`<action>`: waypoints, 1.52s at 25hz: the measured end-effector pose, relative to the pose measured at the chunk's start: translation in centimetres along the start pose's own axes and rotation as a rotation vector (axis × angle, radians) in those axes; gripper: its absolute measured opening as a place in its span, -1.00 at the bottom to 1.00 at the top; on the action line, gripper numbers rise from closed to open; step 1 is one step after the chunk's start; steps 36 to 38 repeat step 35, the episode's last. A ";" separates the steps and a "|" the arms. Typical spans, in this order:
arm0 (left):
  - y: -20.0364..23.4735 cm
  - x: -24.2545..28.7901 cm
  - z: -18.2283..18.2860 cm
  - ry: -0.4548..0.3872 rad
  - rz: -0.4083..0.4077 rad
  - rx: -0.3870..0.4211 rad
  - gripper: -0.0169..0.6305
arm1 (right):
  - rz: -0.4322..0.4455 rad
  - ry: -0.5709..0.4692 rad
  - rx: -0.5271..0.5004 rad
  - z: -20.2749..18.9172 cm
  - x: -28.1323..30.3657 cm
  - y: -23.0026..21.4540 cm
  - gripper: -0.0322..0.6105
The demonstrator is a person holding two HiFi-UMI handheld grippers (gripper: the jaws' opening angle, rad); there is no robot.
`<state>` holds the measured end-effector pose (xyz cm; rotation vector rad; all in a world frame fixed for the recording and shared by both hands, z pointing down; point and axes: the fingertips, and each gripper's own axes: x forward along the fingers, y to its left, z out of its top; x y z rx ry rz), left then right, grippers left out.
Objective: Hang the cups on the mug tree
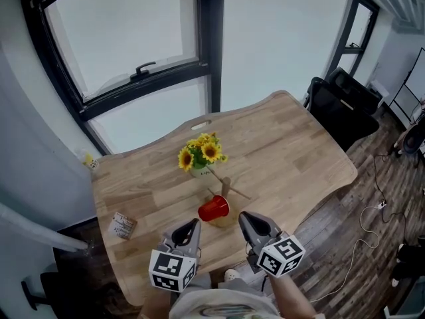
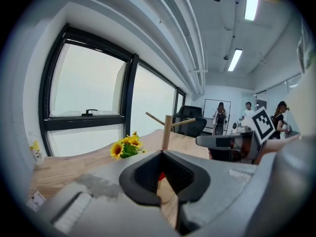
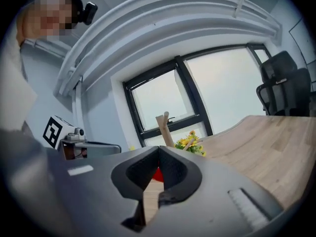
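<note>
A red cup (image 1: 213,209) lies on its side on the wooden table (image 1: 299,151), against the base of the wooden mug tree (image 1: 226,185). No cup hangs on the tree's pegs. My left gripper (image 1: 194,224) hovers just short of the cup on the near left, and my right gripper (image 1: 244,216) on the near right. Both are shut with nothing between the jaws. In the left gripper view the tips meet below the mug tree (image 2: 167,131), and a bit of the red cup (image 2: 160,176) shows behind them. The right gripper view shows the same: red cup (image 3: 157,173), mug tree (image 3: 164,130).
A vase of sunflowers (image 1: 202,153) stands just behind the mug tree. A small printed box (image 1: 122,224) lies near the table's left edge. A black office chair (image 1: 345,102) stands beyond the far right corner. Cables run over the floor (image 1: 372,211). Several people stand far off (image 2: 247,115).
</note>
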<state>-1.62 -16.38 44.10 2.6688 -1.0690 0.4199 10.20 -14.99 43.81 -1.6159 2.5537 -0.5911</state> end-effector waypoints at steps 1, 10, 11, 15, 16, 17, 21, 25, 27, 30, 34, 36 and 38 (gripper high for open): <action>-0.4 0.1 0.1 -0.002 -0.007 0.003 -0.95 | -0.002 0.004 -0.015 0.0 -0.1 0.4 -0.90; -3.2 0.7 0.6 -0.012 -0.073 0.022 -0.95 | -0.019 0.009 -0.069 0.4 -0.7 2.4 -0.90; -3.4 0.7 0.7 -0.014 -0.076 0.024 -0.95 | -0.021 0.012 -0.075 0.4 -0.7 2.5 -0.90; -4.0 0.8 0.9 -0.020 -0.088 0.029 -0.95 | -0.030 0.013 -0.086 0.5 -0.9 2.6 -0.90; -4.0 0.9 0.9 -0.021 -0.090 0.030 -0.95 | -0.033 0.014 -0.089 0.5 -0.9 2.7 -0.90; -4.1 0.9 1.0 -0.021 -0.092 0.031 -0.95 | -0.035 0.015 -0.092 0.5 -0.9 2.7 -0.90; -4.4 0.9 1.1 -0.022 -0.099 0.039 -0.95 | -0.044 0.016 -0.097 0.6 -0.9 2.8 -0.90; -4.5 1.1 1.1 -0.020 -0.102 0.043 -0.95 | -0.048 0.020 -0.102 0.7 -0.9 2.8 -0.90; -4.5 1.1 1.1 -0.020 -0.103 0.042 -0.95 | -0.048 0.021 -0.104 0.7 -0.9 2.7 -0.90; -4.6 1.2 1.1 -0.019 -0.105 0.043 -0.95 | -0.050 0.024 -0.105 0.6 -0.9 2.7 -0.90; -4.5 1.2 1.1 -0.017 -0.105 0.045 -0.95 | -0.049 0.029 -0.102 0.5 -0.8 2.8 -0.90; -4.5 1.3 1.1 -0.017 -0.105 0.045 -0.95 | -0.049 0.030 -0.101 0.5 -0.8 2.8 -0.90; -4.5 1.3 1.1 -0.017 -0.105 0.045 -0.95 | -0.049 0.030 -0.101 0.5 -0.8 2.8 -0.90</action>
